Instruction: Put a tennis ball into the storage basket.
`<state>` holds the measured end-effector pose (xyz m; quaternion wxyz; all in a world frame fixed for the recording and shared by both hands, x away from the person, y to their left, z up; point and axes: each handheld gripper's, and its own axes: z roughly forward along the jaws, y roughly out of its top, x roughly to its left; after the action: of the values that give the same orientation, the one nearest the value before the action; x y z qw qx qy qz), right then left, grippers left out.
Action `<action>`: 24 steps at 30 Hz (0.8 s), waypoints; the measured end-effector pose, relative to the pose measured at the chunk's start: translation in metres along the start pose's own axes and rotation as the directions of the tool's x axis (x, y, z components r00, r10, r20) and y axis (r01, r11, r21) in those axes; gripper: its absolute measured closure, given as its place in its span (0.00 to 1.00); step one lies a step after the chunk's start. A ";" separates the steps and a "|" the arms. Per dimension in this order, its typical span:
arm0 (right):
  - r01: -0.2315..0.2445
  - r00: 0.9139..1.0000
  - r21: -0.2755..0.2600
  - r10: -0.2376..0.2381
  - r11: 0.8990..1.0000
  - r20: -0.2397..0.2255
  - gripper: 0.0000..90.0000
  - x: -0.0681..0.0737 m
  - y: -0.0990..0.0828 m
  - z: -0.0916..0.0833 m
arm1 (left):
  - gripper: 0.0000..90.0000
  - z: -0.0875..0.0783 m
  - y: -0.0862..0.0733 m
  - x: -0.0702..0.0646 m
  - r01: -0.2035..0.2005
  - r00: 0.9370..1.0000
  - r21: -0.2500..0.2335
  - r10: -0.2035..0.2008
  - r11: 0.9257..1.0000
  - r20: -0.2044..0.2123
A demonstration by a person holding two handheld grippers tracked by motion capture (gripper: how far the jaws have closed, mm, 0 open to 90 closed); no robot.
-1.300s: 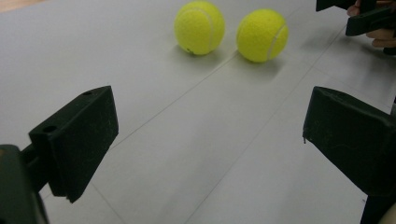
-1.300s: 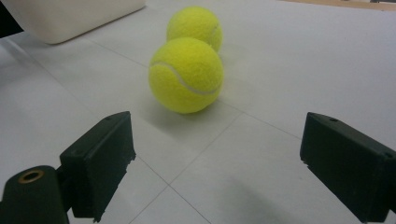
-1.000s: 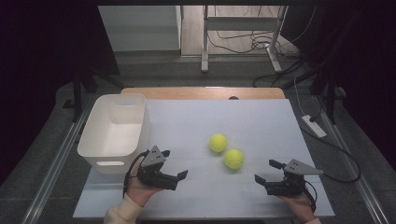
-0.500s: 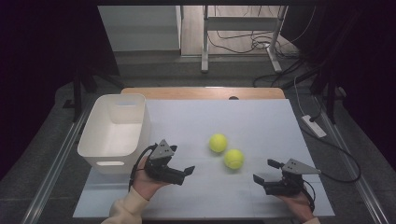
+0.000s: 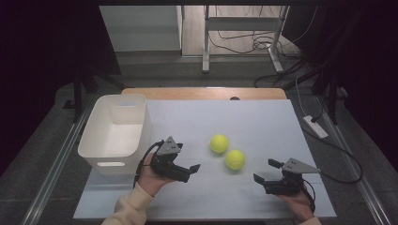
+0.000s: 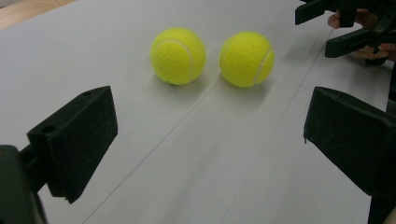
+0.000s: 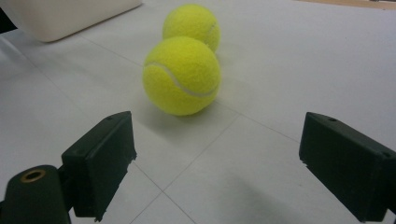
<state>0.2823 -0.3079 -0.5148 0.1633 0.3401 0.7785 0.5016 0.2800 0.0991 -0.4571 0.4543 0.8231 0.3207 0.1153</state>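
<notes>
Black grippers with grey three-cornered plates, blocky jaws; cream sleeve (image 5: 126,208).

text: none legible | balls (image 6: 178,55): white seams, no brand readable | bin (image 5: 116,133): plain | table: unmarked

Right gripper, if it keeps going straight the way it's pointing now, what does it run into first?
Most likely the nearer tennis ball. In the right gripper view it sits just ahead of the right gripper, between its open fingers, with the second tennis ball behind it. Exact depth is hard to judge.
</notes>
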 end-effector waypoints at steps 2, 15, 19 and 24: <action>-0.002 1.000 0.000 0.002 1.000 0.000 0.12 0.000 0.000 0.000 | 0.04 0.003 0.001 0.000 -0.005 1.000 0.008 0.005 1.000 0.002; 0.010 1.000 0.003 -0.010 1.000 -0.011 0.12 -0.001 0.001 0.004 | 0.04 0.013 0.014 0.002 -0.011 1.000 0.030 0.011 0.999 0.006; 0.013 1.000 0.000 -0.013 1.000 -0.010 0.12 0.000 0.002 0.004 | 0.04 0.016 0.017 0.001 -0.016 1.000 0.032 0.016 0.999 0.011; 0.015 1.000 0.007 -0.015 1.000 -0.006 0.12 0.000 0.002 0.005 | 0.03 0.019 0.022 0.002 -0.019 1.000 0.033 0.019 0.999 0.015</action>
<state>0.2860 -0.3038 -0.5153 0.1638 0.3334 0.7831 0.4987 0.3002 0.0797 -0.4498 0.4419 0.8343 0.3113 0.1083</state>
